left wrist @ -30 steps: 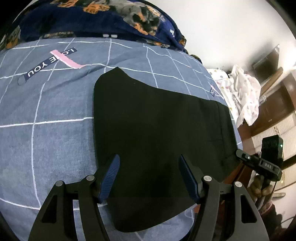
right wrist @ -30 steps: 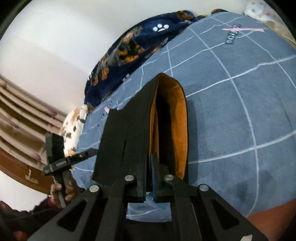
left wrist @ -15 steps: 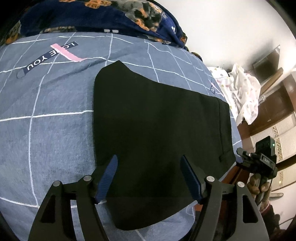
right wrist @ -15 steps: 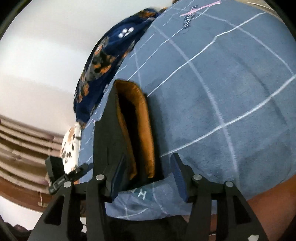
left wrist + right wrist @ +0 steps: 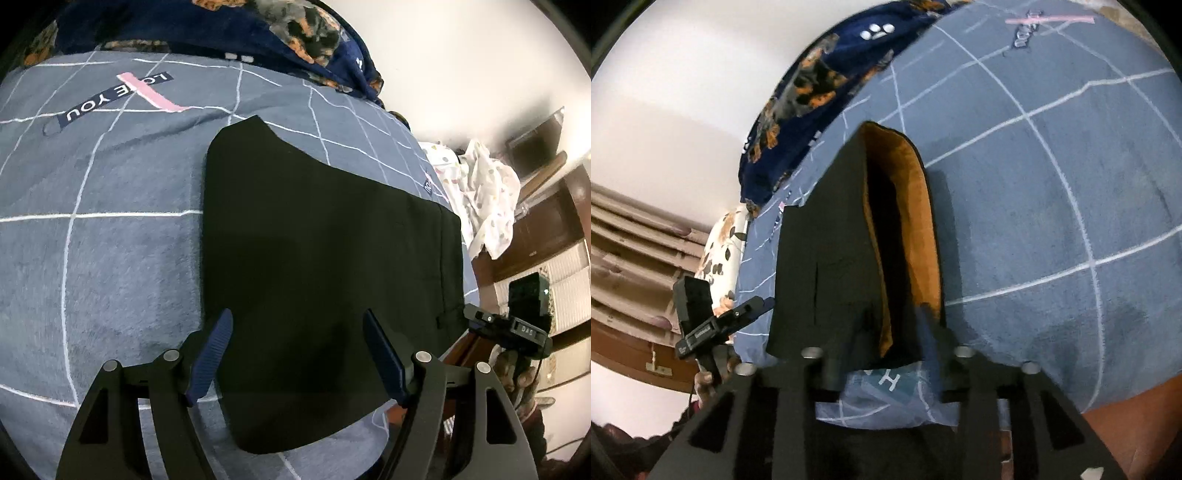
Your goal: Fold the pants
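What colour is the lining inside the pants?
Orange lining inside black pants, clearest in the right wrist view.

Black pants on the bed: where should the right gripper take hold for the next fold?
Judging by the pose, grip the black pants at the near waistband edge, where the orange lining gapes open. The right gripper, open, already straddles it from the bed's near edge.
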`<state>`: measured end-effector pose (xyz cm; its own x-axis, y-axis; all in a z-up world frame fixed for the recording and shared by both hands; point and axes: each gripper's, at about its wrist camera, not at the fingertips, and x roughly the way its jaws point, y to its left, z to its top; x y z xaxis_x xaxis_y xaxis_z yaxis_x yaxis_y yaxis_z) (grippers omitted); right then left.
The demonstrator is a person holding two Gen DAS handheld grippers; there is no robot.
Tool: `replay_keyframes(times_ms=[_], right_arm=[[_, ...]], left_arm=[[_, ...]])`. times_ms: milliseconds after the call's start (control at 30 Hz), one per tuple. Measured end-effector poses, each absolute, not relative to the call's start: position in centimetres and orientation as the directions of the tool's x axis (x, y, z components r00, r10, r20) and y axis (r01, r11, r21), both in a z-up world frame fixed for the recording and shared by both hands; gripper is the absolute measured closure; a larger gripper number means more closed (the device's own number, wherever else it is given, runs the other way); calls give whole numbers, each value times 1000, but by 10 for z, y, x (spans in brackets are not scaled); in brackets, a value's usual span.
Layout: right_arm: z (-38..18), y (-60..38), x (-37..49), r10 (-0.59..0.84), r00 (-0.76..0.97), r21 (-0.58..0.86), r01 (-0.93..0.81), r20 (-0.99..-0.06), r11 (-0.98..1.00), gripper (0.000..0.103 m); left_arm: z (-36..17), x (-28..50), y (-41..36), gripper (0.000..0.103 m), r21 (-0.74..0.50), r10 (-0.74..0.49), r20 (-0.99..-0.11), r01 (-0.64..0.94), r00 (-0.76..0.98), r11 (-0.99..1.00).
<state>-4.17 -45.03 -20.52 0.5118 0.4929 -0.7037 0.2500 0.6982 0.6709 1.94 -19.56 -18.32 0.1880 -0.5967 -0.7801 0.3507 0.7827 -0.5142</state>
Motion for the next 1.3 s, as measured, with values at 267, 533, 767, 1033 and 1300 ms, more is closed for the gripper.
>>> replay_keyframes(times_ms=[267, 533, 767, 1033, 1300], right_arm=[[-192, -416, -21, 537, 504, 680, 148, -677, 718, 88], [-205, -432, -24, 605, 577, 802, 158, -549, 576, 90], [-247, -455, -48, 616, 582, 839, 263, -531, 476, 87], [-224, -468, -59, 556, 625, 817, 255, -548, 518, 82], [-214, -456, -47, 523, 567, 734, 238, -637, 635, 62]], left_arm=[[-182, 23, -181, 28, -500, -571, -792, 308, 216, 810], [-184, 37, -156, 28, -569, -602, -761, 200, 242, 798], [-190, 29, -181, 28, -526, -581, -790, 270, 197, 807], [-183, 20, -189, 28, -478, -557, -803, 329, 214, 815], [-183, 20, -186, 28, -492, -565, -798, 315, 211, 812]])
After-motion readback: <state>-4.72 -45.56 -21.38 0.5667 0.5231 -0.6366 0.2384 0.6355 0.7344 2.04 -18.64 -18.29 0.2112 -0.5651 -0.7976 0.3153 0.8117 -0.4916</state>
